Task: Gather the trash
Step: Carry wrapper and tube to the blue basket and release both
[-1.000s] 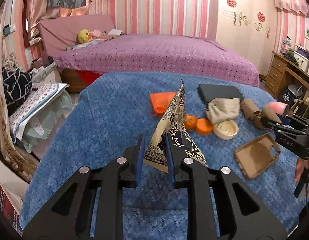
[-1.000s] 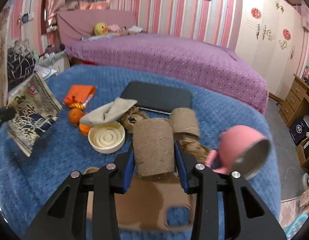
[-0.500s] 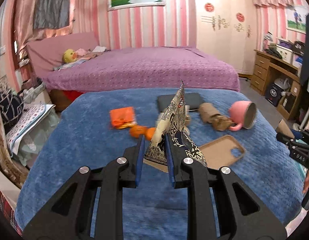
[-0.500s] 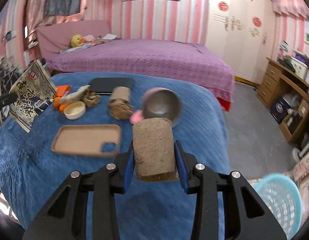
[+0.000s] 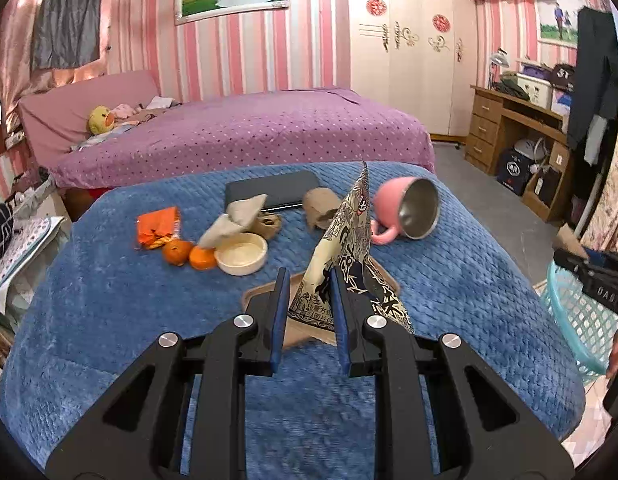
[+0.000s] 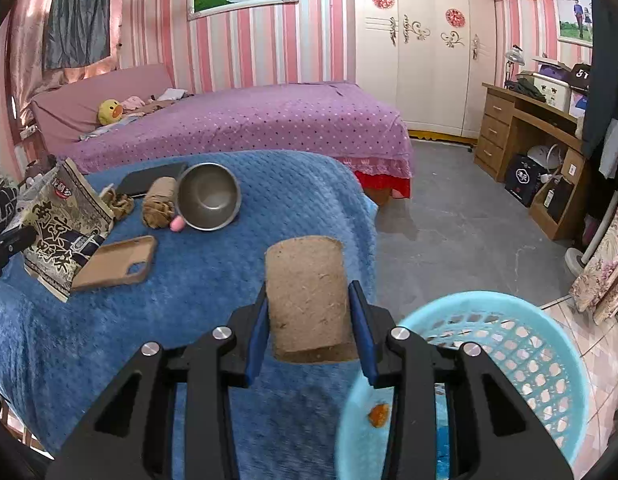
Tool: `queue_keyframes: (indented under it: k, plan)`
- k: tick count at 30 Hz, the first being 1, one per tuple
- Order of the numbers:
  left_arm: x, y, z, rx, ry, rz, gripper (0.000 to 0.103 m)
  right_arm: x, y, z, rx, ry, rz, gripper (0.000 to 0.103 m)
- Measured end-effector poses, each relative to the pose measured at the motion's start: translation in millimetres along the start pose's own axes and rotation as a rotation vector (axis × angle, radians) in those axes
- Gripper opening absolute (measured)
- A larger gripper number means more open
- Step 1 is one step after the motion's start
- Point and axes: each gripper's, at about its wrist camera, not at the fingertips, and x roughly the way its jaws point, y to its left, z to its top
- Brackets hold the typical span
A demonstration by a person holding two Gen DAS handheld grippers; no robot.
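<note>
My left gripper (image 5: 309, 308) is shut on a printed black-and-cream snack bag (image 5: 345, 248), held above the blue blanket (image 5: 109, 300). The same snack bag (image 6: 65, 224) shows at the left of the right wrist view. My right gripper (image 6: 309, 320) is shut on a brown cardboard tube (image 6: 307, 292), held over the blanket's right edge, just left of a light blue laundry-style basket (image 6: 529, 344) on the floor. The basket (image 5: 577, 312) appears at the right of the left wrist view, with the right gripper's body in front of it.
On the blanket lie an orange wrapper (image 5: 157, 226), two mandarins (image 5: 189, 254), a cream lid (image 5: 241, 254), a beige cloth (image 5: 237, 220), a dark tablet (image 5: 273, 194), another tube (image 5: 321, 208), a pink metal cup (image 5: 409, 210) and a brown phone case (image 6: 117, 262). A wooden desk (image 6: 525, 136) stands right.
Both grippers have swung to the right with their loads. The basket has come into view under the right gripper, and the table items have slid left in both views.
</note>
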Motion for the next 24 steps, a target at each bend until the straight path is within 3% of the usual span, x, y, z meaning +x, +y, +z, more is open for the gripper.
queue_keyframes:
  k: [12, 24]
  plan:
    - [-15, -92, 10, 0.084, -0.061, -0.075, 0.019, -19, -83, -11, 0.035, 0.006, -0.104, 0.038]
    - [-18, -219, -3, 0.144, -0.036, -0.238, 0.019, -38, -165, -34, 0.113, 0.028, -0.201, 0.038]
